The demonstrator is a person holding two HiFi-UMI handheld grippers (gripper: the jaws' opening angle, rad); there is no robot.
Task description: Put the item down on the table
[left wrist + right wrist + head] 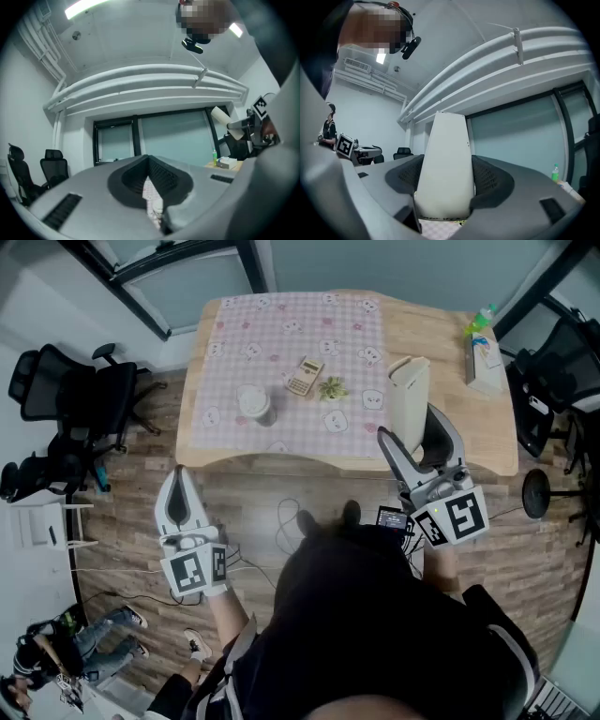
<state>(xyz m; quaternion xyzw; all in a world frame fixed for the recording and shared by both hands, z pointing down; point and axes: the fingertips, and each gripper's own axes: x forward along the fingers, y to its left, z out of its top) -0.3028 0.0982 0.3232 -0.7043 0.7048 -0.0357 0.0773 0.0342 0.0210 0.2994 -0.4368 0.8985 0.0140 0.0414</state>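
Two claws in frame; right claw point(413, 439) clamped across the lower part of the white item point(410, 395), pads on its two side faces, jaws standing fairly wide because of its breadth; left claw point(178, 480) pinched together on nothing, low over the floor point(281, 512), well apart from the tabletop point(441, 343). Item stood upright over the near right part of the tabletop, just beside the checked cloth point(291, 343) (contact of its base with the wood not discernible). Judged: rigid, smooth-walled, probably light; tall and narrow, so prone to toppling; slick faces could slide in the pads. Best hold seemed the flat sides low down, square to the tabletop until the base sat flat.
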